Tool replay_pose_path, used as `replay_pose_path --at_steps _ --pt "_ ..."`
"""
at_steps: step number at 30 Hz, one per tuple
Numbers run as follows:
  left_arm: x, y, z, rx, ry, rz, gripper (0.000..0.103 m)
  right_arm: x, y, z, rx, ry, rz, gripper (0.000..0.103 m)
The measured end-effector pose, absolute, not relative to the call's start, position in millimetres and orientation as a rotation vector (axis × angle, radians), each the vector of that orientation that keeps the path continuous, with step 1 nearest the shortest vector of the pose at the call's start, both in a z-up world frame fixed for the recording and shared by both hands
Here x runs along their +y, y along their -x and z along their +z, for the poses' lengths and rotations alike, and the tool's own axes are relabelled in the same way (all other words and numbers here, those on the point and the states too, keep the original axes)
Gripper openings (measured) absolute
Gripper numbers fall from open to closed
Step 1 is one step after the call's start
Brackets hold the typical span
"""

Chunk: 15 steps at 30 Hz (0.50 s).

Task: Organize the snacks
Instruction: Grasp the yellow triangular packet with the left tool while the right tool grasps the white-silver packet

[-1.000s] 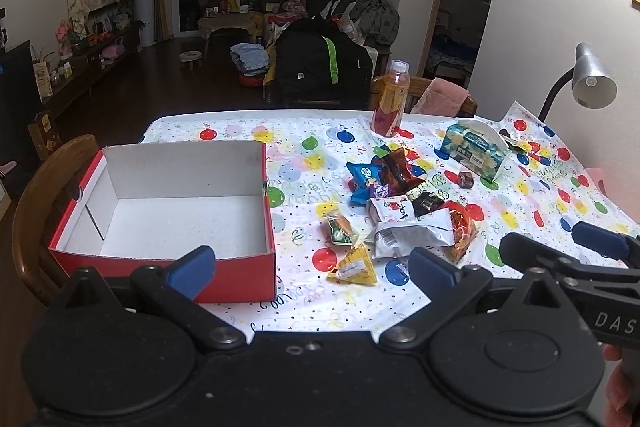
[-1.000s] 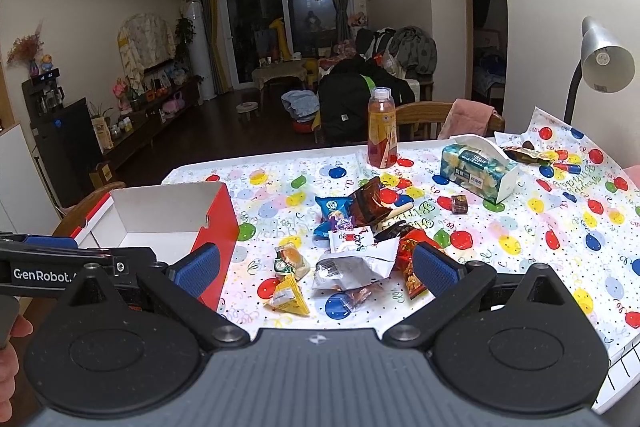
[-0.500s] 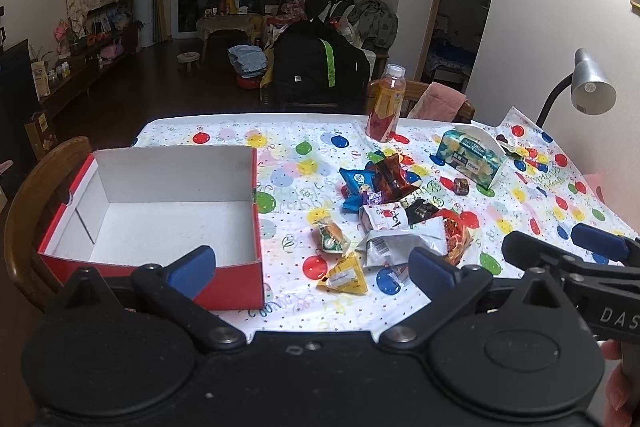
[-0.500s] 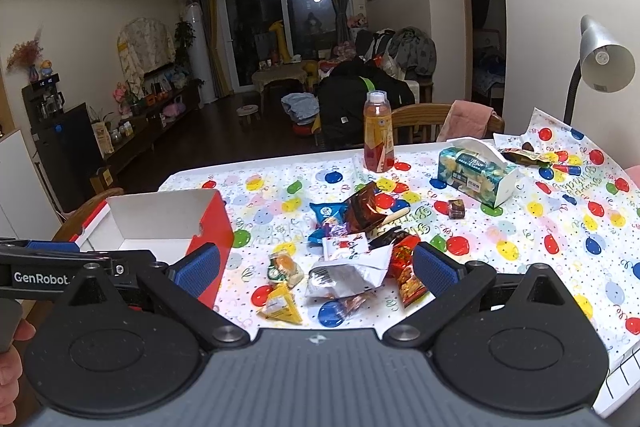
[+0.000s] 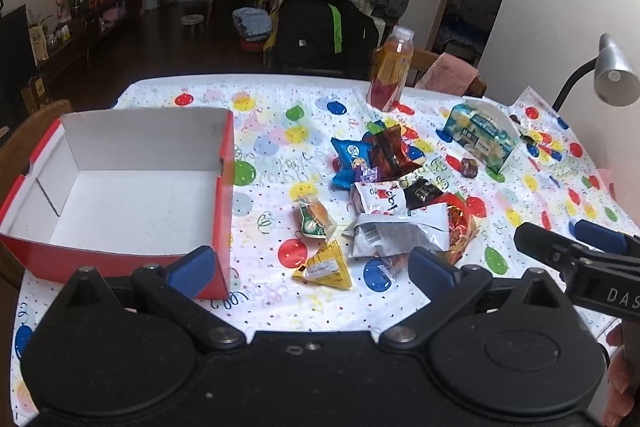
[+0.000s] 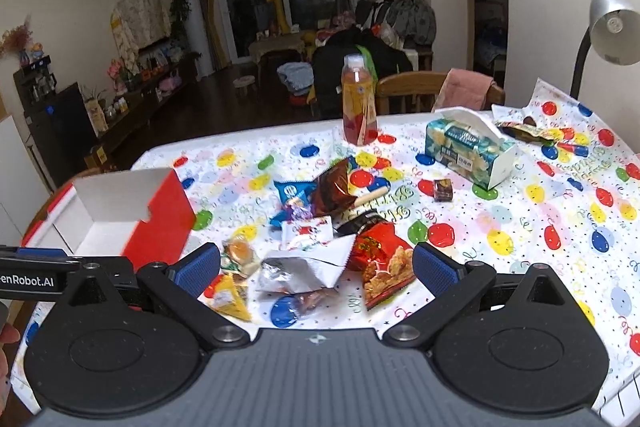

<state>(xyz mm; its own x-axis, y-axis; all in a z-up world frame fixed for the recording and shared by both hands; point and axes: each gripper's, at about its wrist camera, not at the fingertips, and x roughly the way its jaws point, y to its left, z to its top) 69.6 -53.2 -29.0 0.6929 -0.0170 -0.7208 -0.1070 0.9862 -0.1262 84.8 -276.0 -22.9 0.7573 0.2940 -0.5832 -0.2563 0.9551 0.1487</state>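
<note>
Balloon-print tablecloth (image 5: 280, 131) carries a snack pile (image 5: 396, 199) at centre, just right of an open red box (image 5: 120, 187). Left gripper (image 5: 310, 267) and right gripper (image 6: 316, 267): both spread wide, grasping nothing, above the near packets

The right gripper (image 6: 316, 267) hangs over the near edge of the table (image 6: 560, 227) with its blue-padded jaws spread wide, nothing between them. Just beyond lies a heap of snacks — a white packet (image 6: 308, 267), a red bag (image 6: 380, 255), a yellow triangular pack (image 6: 230, 297), a blue packet (image 6: 292, 193) and a brown one (image 6: 334, 187), touching or overlapping. The red box (image 6: 160, 223) sits open at the left, white inside; its floor is mostly hidden, so contents cannot be told. Farther back stand a drink bottle (image 6: 359, 107) and a tissue pack (image 6: 468, 151), with a small dark cube (image 6: 443, 189) between — possibly a sweet.
</note>
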Motion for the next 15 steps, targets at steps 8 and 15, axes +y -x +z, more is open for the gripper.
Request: replay_pose_path --at_steps 8,15 --pt "-71 -95 -56 0.827 0.116 0.068 0.094 -279 -125 -53 0.703 -0.009 0.368 0.096" --pt "-78 -122 -84 0.864 0.122 0.08 0.084 -271 -162 -79 0.777 0.003 0.412 0.084"
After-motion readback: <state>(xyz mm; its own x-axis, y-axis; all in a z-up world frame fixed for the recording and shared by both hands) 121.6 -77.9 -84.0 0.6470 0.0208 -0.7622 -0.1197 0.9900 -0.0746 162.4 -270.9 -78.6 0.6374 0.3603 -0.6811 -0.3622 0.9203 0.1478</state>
